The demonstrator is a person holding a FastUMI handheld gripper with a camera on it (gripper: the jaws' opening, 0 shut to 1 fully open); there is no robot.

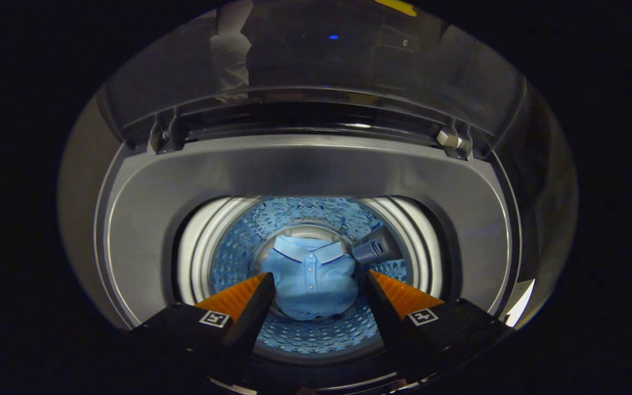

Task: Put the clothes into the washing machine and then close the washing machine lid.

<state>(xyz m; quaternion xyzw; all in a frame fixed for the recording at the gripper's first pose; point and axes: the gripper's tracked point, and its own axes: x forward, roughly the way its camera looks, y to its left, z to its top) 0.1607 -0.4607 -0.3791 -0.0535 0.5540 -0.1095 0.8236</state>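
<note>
Pale blue cloth lies at the bottom of the washer's drum (239, 258): a polo shirt (309, 277), bunched into a soft heap with its collar spread, dark piping along the collar edges and a short row of buttons down the placket. It rests on the drum floor, roughly in the middle, and nothing touches it from above.

The gripper (316, 288) hangs over the opening with its fingers (239, 302) spread wide, one to each side of the shirt as seen from the camera. They hold nothing; the shirt sits well below and between them, apart from both.

The drum wall is perforated metal, tinted blue by the light inside, and ringed at the top by a white ribbed band (198, 252). Against the drum wall, just beyond the right finger and beside the shirt's collar, stands a grey ribbed part (373, 248), possibly a lint filter housing, though it is too small to tell.

Around the opening runs the washer's grey top deck (305, 170). Beyond it the lid (316, 55) stands raised, a dark glass panel carried on hinges (450, 138) at both rear corners, with faint reflections across its surface.
</note>
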